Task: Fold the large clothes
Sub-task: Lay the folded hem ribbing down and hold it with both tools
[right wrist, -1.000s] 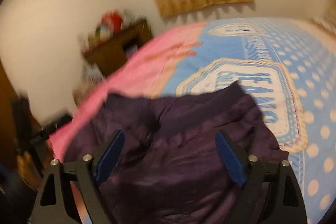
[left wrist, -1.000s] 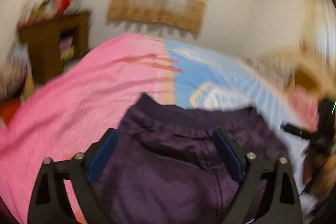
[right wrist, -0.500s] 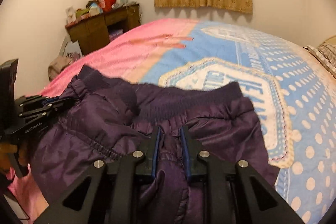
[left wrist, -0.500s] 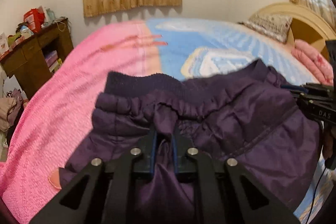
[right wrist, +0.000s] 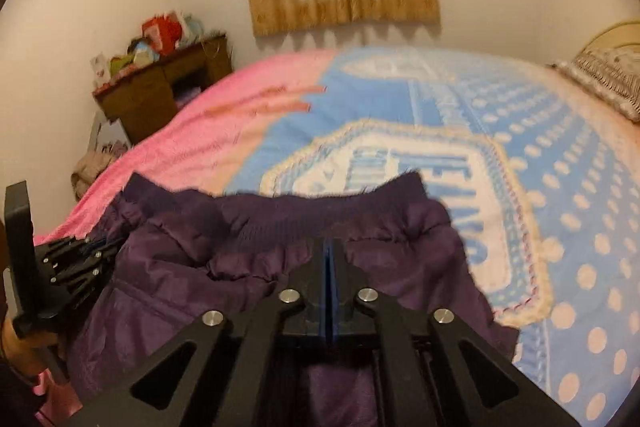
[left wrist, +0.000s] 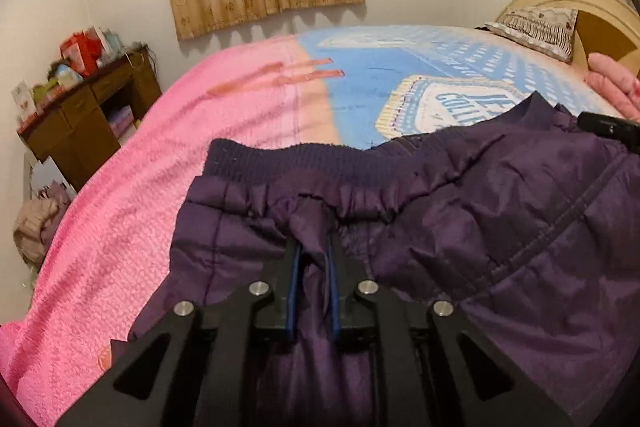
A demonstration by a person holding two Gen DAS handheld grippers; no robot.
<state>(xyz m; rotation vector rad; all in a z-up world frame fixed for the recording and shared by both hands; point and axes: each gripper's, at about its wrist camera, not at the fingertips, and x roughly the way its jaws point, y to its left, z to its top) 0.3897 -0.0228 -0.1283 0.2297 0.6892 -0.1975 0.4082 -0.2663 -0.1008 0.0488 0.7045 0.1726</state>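
The purple padded trousers point(left wrist: 500, 227) lie on the bed point(left wrist: 180, 195), waistband running side to side; the left gripper point(left wrist: 313, 259) and right gripper point(right wrist: 329, 259) have just clenched onto cloth just below it, left nearer the pink side

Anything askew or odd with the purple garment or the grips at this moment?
Nothing damaged or spilled. The dark purple quilted garment lies bunched on the pink and blue bedspread, ribbed hem uneven. The left tongs pinch a thick fold; the right tongs look fully closed near the hem, so any cloth caught there is thin.
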